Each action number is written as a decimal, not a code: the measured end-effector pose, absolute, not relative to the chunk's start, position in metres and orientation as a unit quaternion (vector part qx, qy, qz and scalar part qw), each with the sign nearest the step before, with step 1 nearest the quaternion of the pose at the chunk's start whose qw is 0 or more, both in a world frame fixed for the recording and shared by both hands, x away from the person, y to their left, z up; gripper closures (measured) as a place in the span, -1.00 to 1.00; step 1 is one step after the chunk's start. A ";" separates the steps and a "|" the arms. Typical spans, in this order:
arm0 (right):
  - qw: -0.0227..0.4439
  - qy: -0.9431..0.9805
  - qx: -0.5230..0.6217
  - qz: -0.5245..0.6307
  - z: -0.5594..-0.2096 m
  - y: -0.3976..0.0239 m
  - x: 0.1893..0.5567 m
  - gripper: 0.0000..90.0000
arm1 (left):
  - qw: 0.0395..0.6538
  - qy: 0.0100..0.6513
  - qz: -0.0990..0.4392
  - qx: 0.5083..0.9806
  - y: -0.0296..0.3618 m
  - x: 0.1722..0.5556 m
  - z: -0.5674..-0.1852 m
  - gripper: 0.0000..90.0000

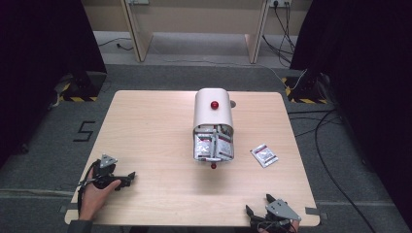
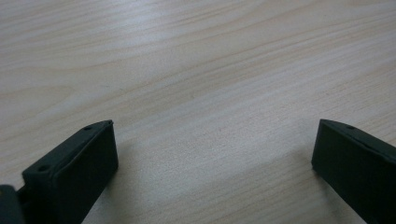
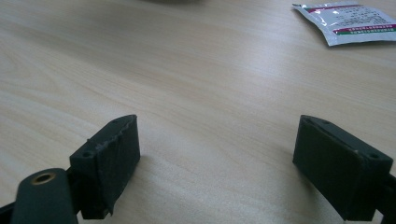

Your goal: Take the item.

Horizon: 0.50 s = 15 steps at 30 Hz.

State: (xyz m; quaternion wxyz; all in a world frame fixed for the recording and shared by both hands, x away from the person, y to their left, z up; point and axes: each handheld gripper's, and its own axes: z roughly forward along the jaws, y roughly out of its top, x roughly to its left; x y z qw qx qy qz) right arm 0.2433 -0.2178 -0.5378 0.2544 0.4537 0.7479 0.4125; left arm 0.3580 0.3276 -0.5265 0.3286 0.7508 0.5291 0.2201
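A cream box (image 1: 213,110) with a rounded top and a red knob (image 1: 214,104) stands at the table's middle. Its front flap hangs open and several white and red sachets (image 1: 214,146) spill out of it. One loose sachet (image 1: 264,155) (image 3: 348,22) lies on the table to the box's right. My left gripper (image 1: 130,177) (image 2: 212,154) rests open on the wood near the front left, held by a hand, with nothing between its jaws. At the front edge on the right, my right gripper (image 1: 259,204) (image 3: 217,149) also lies open on bare wood, well short of the loose sachet.
The wooden table (image 1: 145,126) stands on grey carpet. Cables (image 1: 320,141) trail over the floor at the right. A wooden desk frame (image 1: 194,24) stands behind the table. Black curtains hang at both sides. A small red piece (image 1: 213,166) lies in front of the box.
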 end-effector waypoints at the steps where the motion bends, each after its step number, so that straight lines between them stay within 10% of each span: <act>1: 0.254 0.747 0.454 0.413 -0.538 -0.217 0.242 -0.66 | 0.329 0.529 0.220 0.750 0.328 0.358 -0.527 -1.00; 15: 0.262 0.740 0.455 0.421 -0.541 -0.215 0.238 -0.66 | 0.329 0.530 0.220 0.750 0.328 0.358 -0.526 -1.00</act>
